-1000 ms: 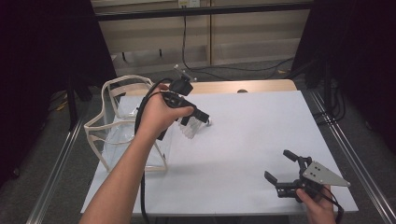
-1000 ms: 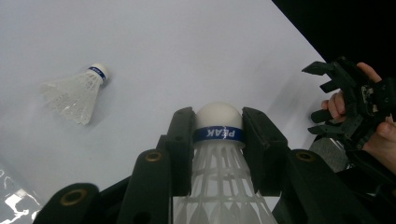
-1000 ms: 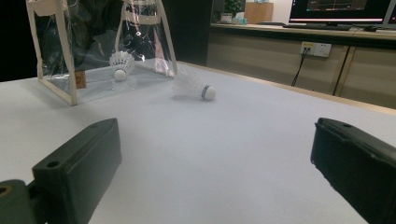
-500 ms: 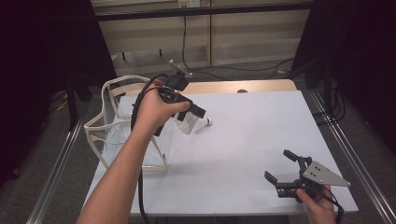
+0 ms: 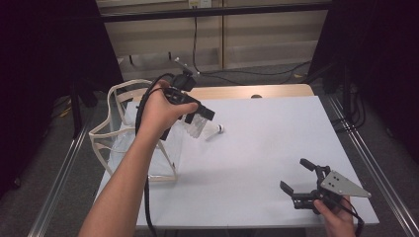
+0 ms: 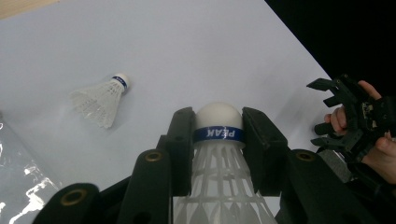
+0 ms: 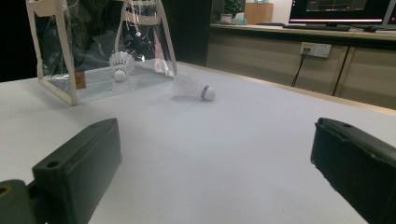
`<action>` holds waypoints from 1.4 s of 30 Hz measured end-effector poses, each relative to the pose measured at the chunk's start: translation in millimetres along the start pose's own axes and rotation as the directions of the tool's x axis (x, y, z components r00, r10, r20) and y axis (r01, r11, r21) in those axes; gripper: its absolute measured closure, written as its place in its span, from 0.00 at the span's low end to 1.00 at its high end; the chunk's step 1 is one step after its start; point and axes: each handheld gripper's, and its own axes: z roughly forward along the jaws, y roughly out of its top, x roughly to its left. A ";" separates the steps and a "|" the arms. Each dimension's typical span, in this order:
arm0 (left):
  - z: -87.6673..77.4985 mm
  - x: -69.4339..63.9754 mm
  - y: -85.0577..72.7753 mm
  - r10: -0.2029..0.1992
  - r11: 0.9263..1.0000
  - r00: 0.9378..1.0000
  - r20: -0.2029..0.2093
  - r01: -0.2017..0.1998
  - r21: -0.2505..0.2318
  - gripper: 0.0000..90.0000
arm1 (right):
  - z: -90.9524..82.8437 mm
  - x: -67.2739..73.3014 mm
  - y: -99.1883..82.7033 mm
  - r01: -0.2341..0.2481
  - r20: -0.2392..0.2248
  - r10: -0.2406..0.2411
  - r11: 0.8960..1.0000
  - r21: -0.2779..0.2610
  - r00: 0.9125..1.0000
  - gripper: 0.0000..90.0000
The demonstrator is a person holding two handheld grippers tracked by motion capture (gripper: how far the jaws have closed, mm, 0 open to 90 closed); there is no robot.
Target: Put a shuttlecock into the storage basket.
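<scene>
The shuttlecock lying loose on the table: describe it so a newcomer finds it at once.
On the white table, look just right of the clear bag. The loose shuttlecock lies on its side there, cork pointing right. Unlike the shuttlecock clamped in the left gripper, nothing holds it.

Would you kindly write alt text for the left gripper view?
The left gripper holds a white shuttlecock between its black jaws above a white table. A second shuttlecock lies on the table at left.

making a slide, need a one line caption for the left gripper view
Left gripper clamps a shuttlecock by its cork above the white table, a second shuttlecock lying beyond.
</scene>
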 end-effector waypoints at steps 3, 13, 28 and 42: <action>-2.2 0.7 1.0 -0.006 1.000 1.000 -0.007 0.006 -0.002 0.73 | 0.0 0.1 0.0 -0.003 0.002 0.003 1.000 -0.001 1.000 0.02; -8.7 4.3 4.1 -0.018 1.000 1.000 -0.022 0.018 -0.014 0.73 | 0.0 0.0 0.1 -0.004 0.002 0.004 1.000 -0.001 1.000 0.02; -13.8 5.7 9.4 -0.015 1.000 0.999 -0.041 0.014 -0.013 0.73 | -0.4 -0.1 0.2 0.002 -0.001 -0.002 1.000 -0.001 1.000 0.02; -22.0 10.1 13.0 -0.028 0.999 0.998 -0.057 0.026 -0.037 0.73 | -0.3 0.2 0.3 -0.003 0.002 0.003 1.000 -0.004 1.000 0.02</action>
